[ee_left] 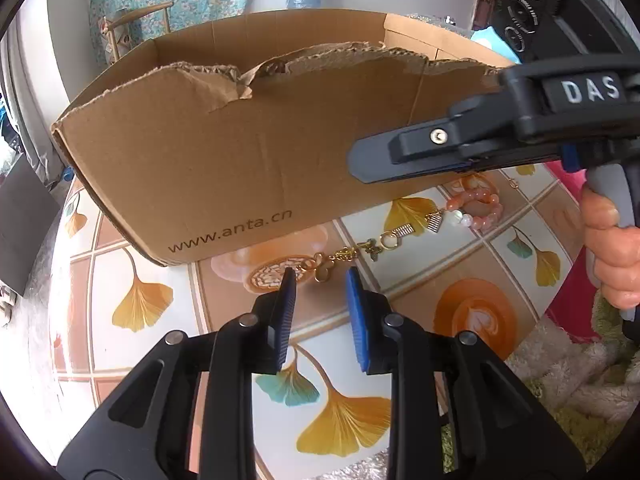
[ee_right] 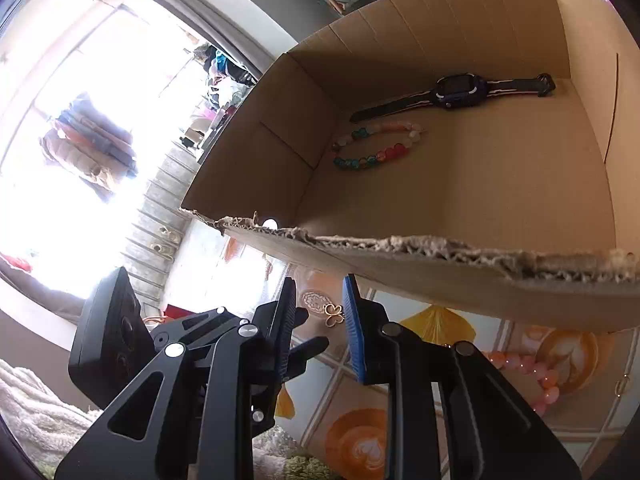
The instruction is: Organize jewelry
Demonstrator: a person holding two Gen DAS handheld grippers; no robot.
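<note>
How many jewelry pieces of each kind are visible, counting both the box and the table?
Watch: 1
Bead bracelets: 2 (multicoloured bracelet, pink bracelet)
Gold charm chain: 1
Small gold piece, kind unclear: 1
Total: 5

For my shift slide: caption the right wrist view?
Right gripper, empty, before cardboard box holding a watch and beaded bracelet.

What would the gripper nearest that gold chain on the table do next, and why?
Probably ease the left gripper forward and close on the gold charm chain. Its fingers stand apart with nothing between them, the chain lies just past them beside the cardboard box, where a watch already rests.
</note>
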